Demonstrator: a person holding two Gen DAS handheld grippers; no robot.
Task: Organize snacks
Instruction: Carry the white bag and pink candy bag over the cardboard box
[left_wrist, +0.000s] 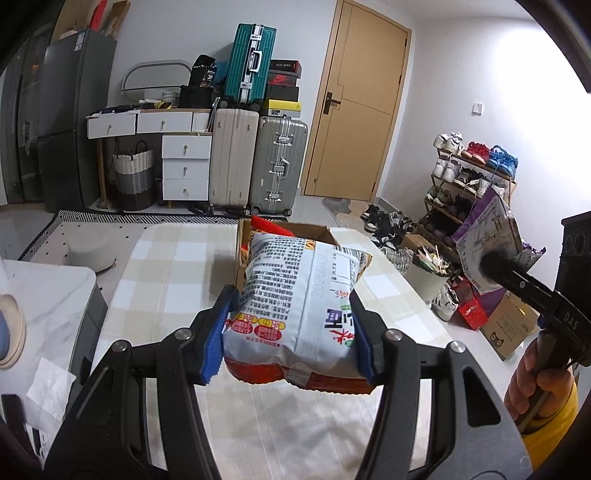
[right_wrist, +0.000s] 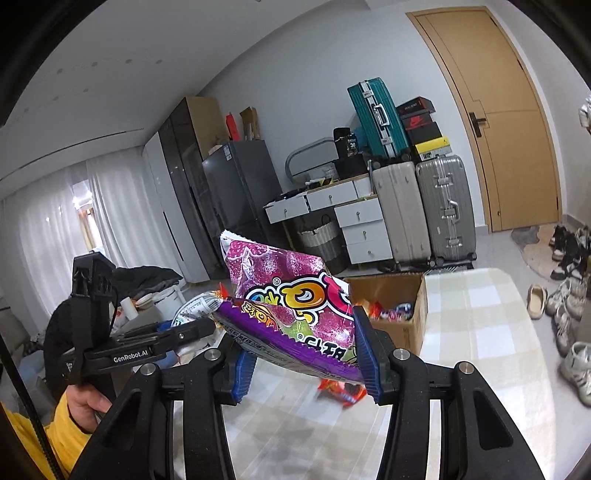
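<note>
Left gripper (left_wrist: 291, 328) clamped on white-and-red snack bag (left_wrist: 299, 295), held above checkered tablecloth (left_wrist: 166, 266), just before open cardboard box (left_wrist: 310, 230). At right edge, right gripper (left_wrist: 491, 266) pinching purple snack bag (left_wrist: 487, 229), raised clear of the table.

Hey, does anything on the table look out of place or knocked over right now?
One red snack packet lies alone on the checked tablecloth, outside the cardboard box holding the other snacks. Nothing looks spilled or damaged.
</note>
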